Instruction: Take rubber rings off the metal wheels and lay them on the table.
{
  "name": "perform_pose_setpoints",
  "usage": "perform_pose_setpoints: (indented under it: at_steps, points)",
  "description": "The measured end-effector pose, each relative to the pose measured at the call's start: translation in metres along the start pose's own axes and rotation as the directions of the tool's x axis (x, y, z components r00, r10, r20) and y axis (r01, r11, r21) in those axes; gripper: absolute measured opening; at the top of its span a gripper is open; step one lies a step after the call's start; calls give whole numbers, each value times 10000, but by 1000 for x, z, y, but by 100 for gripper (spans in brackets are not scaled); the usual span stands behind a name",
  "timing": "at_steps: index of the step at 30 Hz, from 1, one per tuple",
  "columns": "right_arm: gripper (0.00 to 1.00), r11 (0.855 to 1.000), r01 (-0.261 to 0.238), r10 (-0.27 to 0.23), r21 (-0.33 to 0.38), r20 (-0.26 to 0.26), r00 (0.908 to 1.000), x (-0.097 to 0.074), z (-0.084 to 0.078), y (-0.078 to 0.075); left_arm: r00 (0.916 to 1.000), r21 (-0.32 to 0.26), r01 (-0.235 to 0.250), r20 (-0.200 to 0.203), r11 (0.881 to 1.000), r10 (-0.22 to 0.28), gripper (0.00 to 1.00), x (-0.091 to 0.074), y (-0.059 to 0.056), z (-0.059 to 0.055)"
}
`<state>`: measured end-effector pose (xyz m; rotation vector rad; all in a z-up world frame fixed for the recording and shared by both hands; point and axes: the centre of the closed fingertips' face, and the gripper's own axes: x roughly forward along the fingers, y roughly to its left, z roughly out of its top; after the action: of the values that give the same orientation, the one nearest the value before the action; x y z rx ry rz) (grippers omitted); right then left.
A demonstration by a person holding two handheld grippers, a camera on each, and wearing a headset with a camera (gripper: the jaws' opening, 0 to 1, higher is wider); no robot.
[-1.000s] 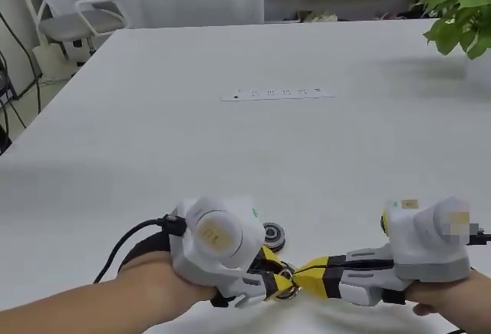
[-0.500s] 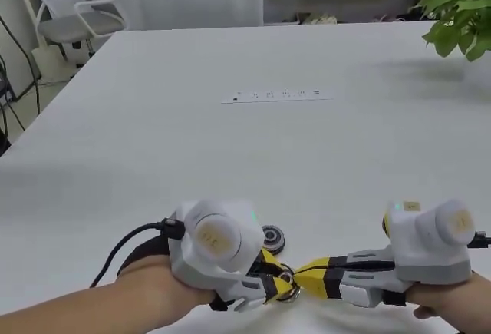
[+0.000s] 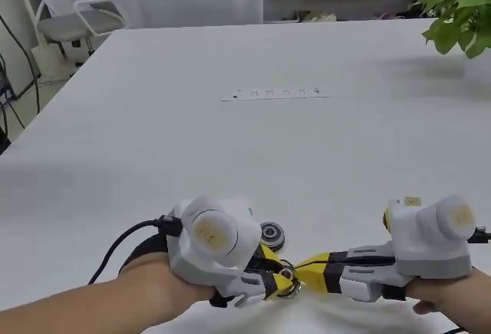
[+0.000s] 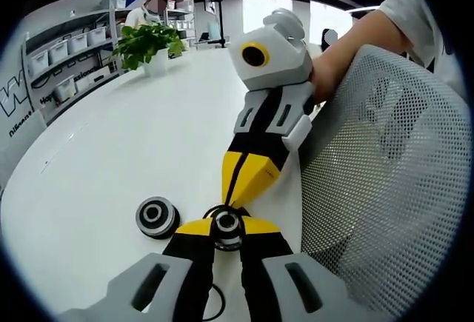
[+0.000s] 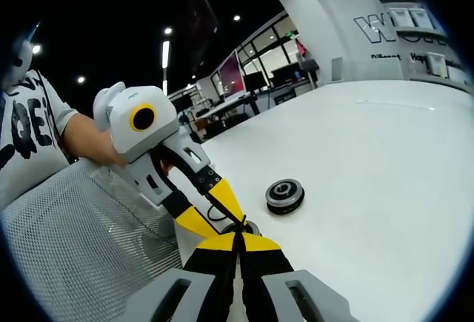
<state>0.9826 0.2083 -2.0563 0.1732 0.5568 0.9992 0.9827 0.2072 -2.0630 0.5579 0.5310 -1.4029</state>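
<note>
My left gripper (image 4: 227, 229) clamps the small silver metal wheel (image 4: 227, 223); my right gripper (image 5: 238, 239) pinches its black rubber ring (image 4: 213, 212) and may slip.

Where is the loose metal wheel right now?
In the head view the loose wheel lies on the white table just beyond the left gripper, apart from the second wheel that gripper clamps.

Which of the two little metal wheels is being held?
The nearer wheel, clamped by the left gripper; the other wheel lies free on the table beside it.
</note>
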Motion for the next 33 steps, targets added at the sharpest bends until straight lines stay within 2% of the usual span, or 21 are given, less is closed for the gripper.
perform_pose_setpoints:
  at_steps: [15,19,25,33]
  points:
    - [0,10000,20,-20,36,79,10000,-1,2,0,10000,-159,28,-41,9999,-29,8,0,0,1]
    - [0,10000,13,-13,22,87,10000,-1,2,0,9999,-50,88,-112,9999,-88,8,0,0,0]
    - [0,10000,3,-4,66,93,10000,-1,2,0,9995,115,306,-124,9995,-304,13,-5,-4,3]
    - [0,9999,43,-46,139,212,9998,-3,4,-2,9993,147,370,20,9992,-371,19,-15,-4,10]
